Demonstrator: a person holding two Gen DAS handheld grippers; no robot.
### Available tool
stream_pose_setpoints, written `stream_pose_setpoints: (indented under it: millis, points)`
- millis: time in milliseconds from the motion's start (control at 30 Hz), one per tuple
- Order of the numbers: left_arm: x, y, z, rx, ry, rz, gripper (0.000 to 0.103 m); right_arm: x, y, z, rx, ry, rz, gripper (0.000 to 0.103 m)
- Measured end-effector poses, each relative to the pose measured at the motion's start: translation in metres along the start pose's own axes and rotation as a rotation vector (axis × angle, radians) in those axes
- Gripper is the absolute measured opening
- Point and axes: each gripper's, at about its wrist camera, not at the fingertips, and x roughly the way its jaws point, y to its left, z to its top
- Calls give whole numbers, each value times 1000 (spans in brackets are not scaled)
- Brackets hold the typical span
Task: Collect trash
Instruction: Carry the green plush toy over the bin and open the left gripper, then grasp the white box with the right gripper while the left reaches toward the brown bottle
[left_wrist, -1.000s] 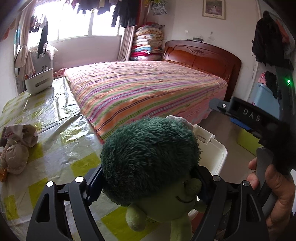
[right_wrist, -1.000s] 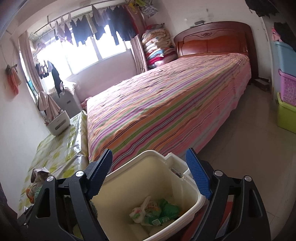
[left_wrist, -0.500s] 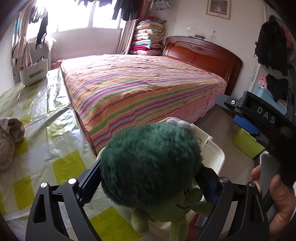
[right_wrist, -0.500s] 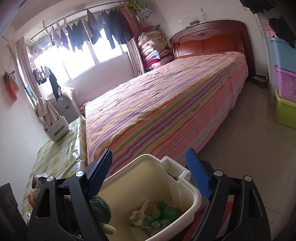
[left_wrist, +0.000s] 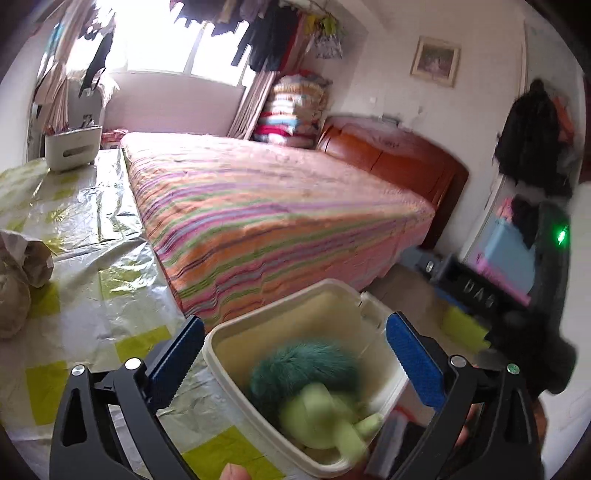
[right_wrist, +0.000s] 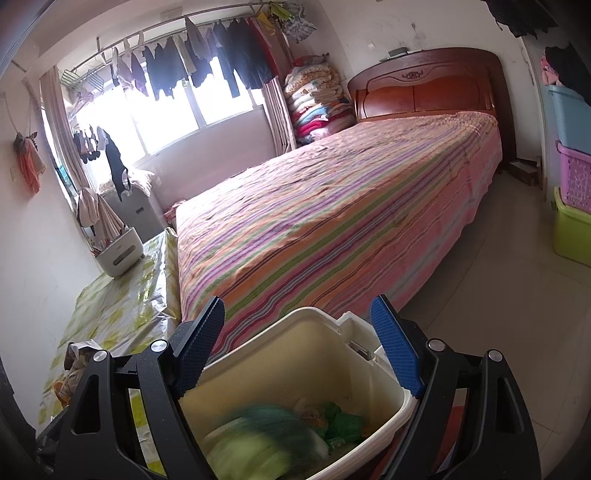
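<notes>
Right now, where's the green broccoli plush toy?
The broccoli plush lies inside the cream bin, between the open left gripper's fingers in the left wrist view, at the striped bed's foot.

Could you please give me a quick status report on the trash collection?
Left tongs open, empty. Right tongs open, over the bin. Broccoli plush inside the bin, blurred. Crumpled bag lies on the table; nothing blocking.

The right gripper (right_wrist: 297, 343) gapes wide over the cream bin (right_wrist: 373, 406), a blurred green plush (right_wrist: 266, 435) (mid-motion) inside.
</notes>
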Motion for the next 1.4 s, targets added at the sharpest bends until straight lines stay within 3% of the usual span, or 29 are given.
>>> stream_pose_setpoints:
  millis: [67,133,233,300,367,467,533,600,700,867,967,1100,1200,1400]
  points:
    - [-12,7,3,-26,-69,-26,96,0,2,1,-4,0,2,80]
    - [-19,10,5,-30,-88,-42,96,1,5,1,-2,1,9,80]
    - [-26,16,9,1,-7,-4,96,1,11,1,-13,4,26,80]
    - [-31,25,7,44,97,34,96,-1,18,2,-22,0,50,80]
    - [-39,33,4,129,148,137,96,-3,28,1,-40,-5,64,80]
    - [-66,52,-5,234,125,306,96,-4,51,-2,-73,3,109,80]
    - [-84,73,-7,188,121,358,96,-4,72,-7,-104,13,145,81]
    - [-100,96,-7,108,116,375,96,-2,101,-14,-144,37,195,83]
    - [-124,133,0,-42,91,466,96,1,154,-26,-249,64,265,85]
    - [-185,186,9,-190,-117,575,96,19,246,-51,-424,186,431,85]
    - [-201,228,5,-344,-127,573,96,28,295,-64,-575,196,474,85]
    - [-199,267,-2,-435,-66,566,96,48,340,-76,-702,229,506,86]
    - [-194,279,-6,-455,-28,498,96,66,369,-85,-794,264,527,85]
    - [-194,287,-9,-468,-9,502,96,130,427,-98,-936,392,501,84]
